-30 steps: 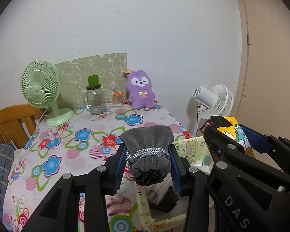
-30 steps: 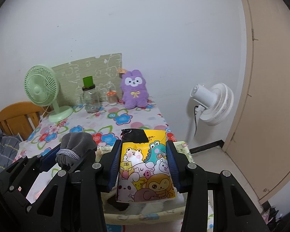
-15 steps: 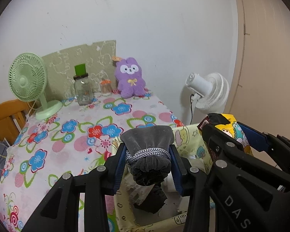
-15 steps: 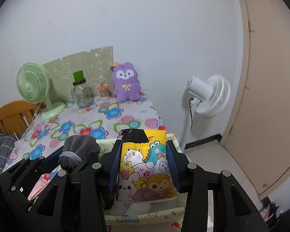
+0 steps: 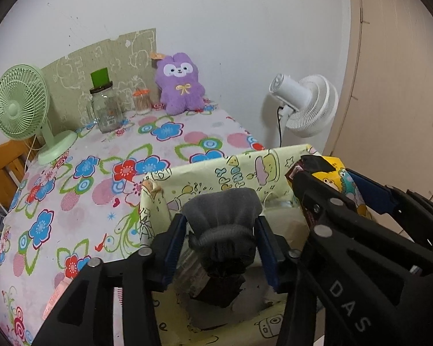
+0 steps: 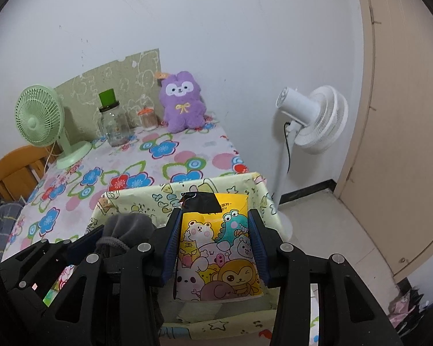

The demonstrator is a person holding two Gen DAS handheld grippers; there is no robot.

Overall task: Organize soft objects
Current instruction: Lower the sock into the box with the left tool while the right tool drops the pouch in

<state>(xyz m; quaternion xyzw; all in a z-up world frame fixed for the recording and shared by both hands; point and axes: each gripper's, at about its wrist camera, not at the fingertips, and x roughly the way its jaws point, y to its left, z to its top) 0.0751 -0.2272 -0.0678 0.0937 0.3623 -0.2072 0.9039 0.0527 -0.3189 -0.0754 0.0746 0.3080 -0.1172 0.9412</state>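
I see the table (image 5: 80, 207) with four things along its far edge: the desk fan (image 5: 23, 106) at the far left corner, then the glass jar (image 5: 105, 106), the small container (image 5: 142, 101) and the plush toy (image 5: 180, 85) toward the far right corner. A panel (image 5: 72, 69) stands behind them against the wall. The fabric box (image 5: 216, 173) sits at the table's near right corner. The standing fan (image 6: 311, 118) is on the floor, right of the table.
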